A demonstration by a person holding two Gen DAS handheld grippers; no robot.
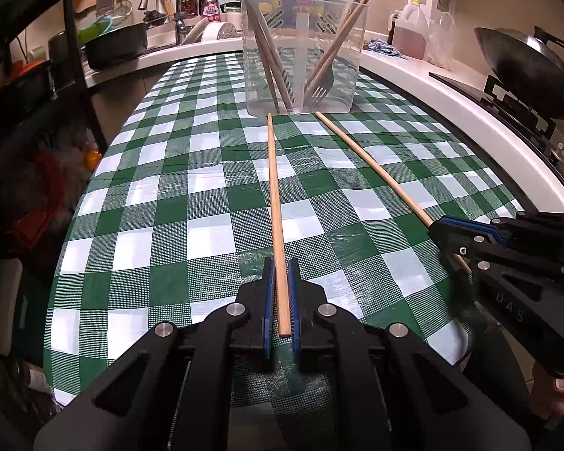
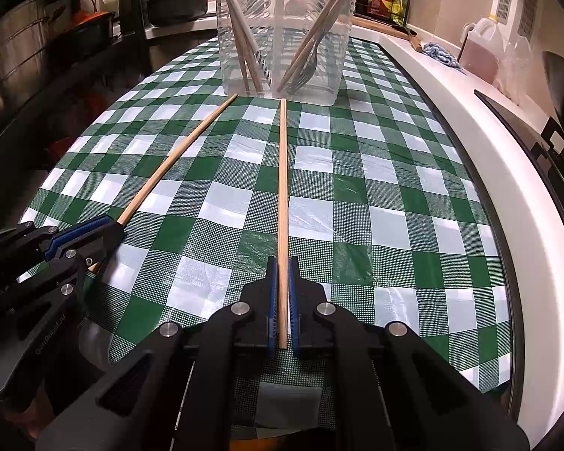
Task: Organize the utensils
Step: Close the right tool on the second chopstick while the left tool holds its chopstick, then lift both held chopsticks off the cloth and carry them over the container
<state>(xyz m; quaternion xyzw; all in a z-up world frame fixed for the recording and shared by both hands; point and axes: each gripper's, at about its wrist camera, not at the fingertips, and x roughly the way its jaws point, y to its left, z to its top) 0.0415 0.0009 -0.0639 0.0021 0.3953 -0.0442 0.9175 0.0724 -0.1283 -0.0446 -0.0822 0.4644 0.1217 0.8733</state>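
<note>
Both black two-finger grippers, left [image 1: 281, 300] & right [image 2: 282, 300], clamp one long wooden chopstick each [image 1: 275, 203] [image 2: 282, 195], tips aimed at clear plastic utensil holder [image 1: 304, 52], prob. ready for dropping in w/ others.

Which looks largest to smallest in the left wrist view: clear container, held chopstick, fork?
1. Clear container.
2. Chopstick in the left gripper: longest, but thin, and nearness stretches it.
3. Fork inside the container, partly hidden.
</note>
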